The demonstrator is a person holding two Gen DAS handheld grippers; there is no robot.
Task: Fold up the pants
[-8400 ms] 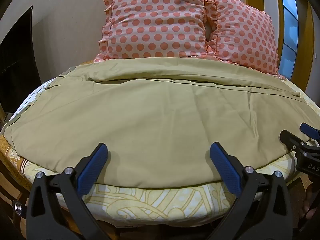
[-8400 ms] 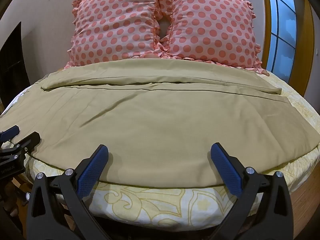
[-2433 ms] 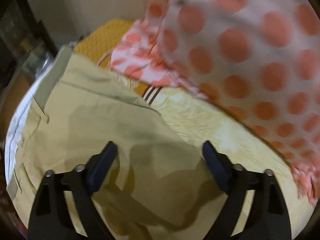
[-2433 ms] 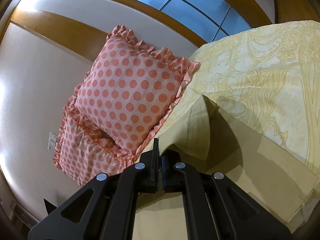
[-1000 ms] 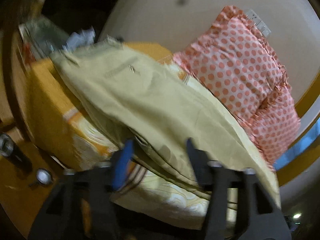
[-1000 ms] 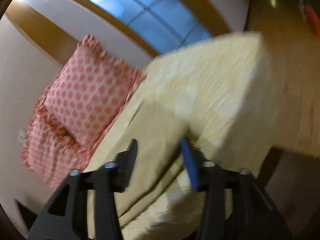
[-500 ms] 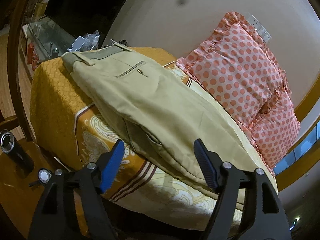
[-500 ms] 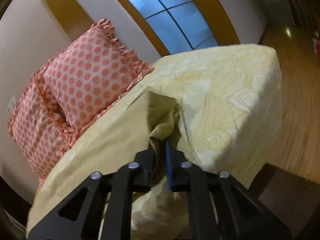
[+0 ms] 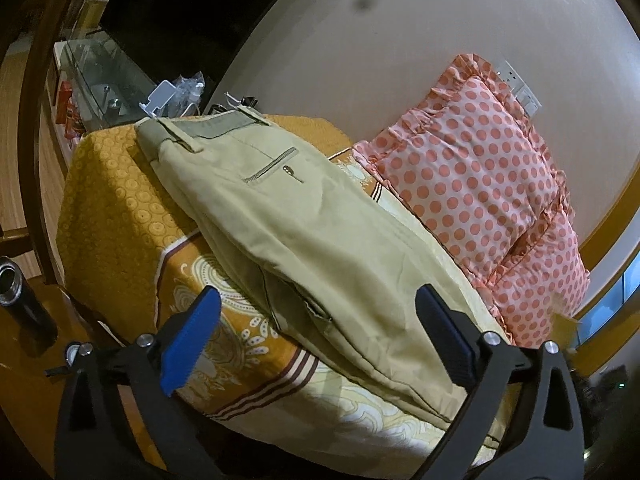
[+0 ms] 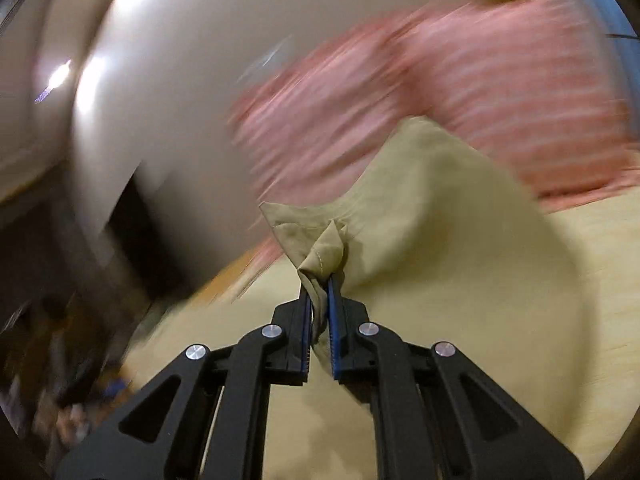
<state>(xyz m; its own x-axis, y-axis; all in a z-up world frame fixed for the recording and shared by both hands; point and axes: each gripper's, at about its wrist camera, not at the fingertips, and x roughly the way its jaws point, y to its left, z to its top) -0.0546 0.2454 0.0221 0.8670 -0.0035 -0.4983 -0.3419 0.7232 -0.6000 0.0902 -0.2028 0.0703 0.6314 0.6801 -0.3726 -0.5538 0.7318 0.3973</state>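
Observation:
The khaki pants (image 9: 320,232) lie folded lengthwise on the bed, waistband and back pocket at the far left end. My left gripper (image 9: 316,334) is open and empty, its blue pads apart, just short of the pants' near edge. In the blurred right wrist view my right gripper (image 10: 319,292) is shut on a bunched leg hem of the pants (image 10: 440,240) and holds it lifted above the rest of the cloth.
A yellow patterned bedsheet (image 9: 248,344) covers the mattress. Pink polka-dot pillows (image 9: 480,184) lean on the wall behind; they also show in the right wrist view (image 10: 480,88). A glass shelf with clutter (image 9: 120,84) stands past the bed's left end. A dark cylinder (image 9: 20,292) stands on the floor.
My right gripper has swung with the pants hem in it, so the view now blurs toward the pillows and wall. My left gripper has stayed open, its view drawn slightly closer to the pants.

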